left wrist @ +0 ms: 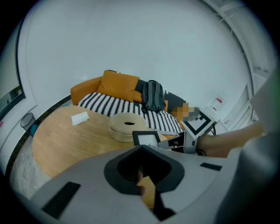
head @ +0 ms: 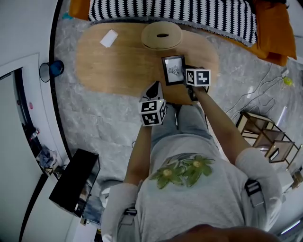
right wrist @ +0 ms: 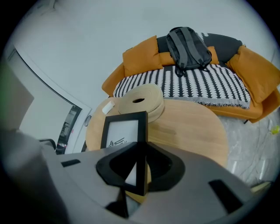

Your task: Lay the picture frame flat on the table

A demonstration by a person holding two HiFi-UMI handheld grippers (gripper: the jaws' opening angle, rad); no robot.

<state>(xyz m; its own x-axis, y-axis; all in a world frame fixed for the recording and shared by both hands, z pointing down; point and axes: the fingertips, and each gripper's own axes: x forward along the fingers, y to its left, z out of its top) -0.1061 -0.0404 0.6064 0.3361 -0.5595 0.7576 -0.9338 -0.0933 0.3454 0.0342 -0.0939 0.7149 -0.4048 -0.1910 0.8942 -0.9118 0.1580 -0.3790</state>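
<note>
A black picture frame [head: 173, 69] with a white print is over the near right part of the oval wooden table [head: 118, 61]. My right gripper [head: 187, 72] is shut on the frame's right edge. In the right gripper view that edge [right wrist: 141, 144] runs down between the jaws of the right gripper [right wrist: 139, 179]. I cannot tell whether the frame rests on the wood. My left gripper [head: 154, 88] hangs at the table's near edge, left of the frame and apart from it, holding nothing. Its jaws [left wrist: 146, 188] are too hidden to judge. From there the frame [left wrist: 146, 138] shows ahead.
A round beige box [head: 161, 34] sits behind the frame and a white card [head: 109, 38] lies at the far left. A sofa with a striped blanket [head: 180, 12] runs behind the table. On the floor are a blue bin [head: 51, 70], a black box [head: 75, 182] and a wooden rack [head: 262, 134].
</note>
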